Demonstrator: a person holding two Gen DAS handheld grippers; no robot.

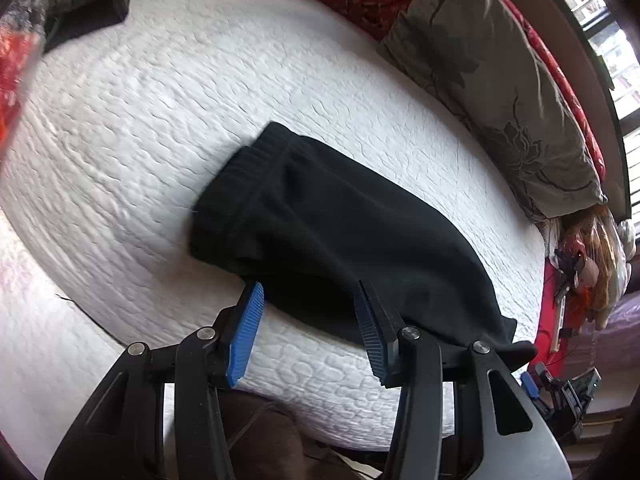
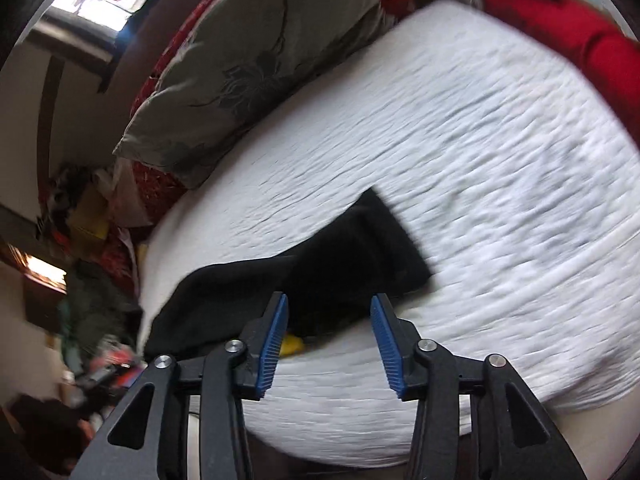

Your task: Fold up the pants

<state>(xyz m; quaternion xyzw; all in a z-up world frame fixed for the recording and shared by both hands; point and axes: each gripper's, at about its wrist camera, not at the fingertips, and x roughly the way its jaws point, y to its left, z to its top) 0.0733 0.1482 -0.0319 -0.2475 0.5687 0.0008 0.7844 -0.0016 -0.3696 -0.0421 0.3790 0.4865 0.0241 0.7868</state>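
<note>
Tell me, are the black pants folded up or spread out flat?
Folded. The pants lie on the bed as one compact bundle, layers stacked at the ribbed end. Neither gripper is holding them.

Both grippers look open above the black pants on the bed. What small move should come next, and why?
Probably lower the left gripper onto the near edge of the black pants and close. Both it and the right gripper are open and empty, and the pants lie only partly folded on the white mattress.

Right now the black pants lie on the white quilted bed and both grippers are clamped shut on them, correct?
Not quite. The black pants do lie on the white quilted bed, but both wrist views show the left gripper and right gripper open, holding nothing.
</note>
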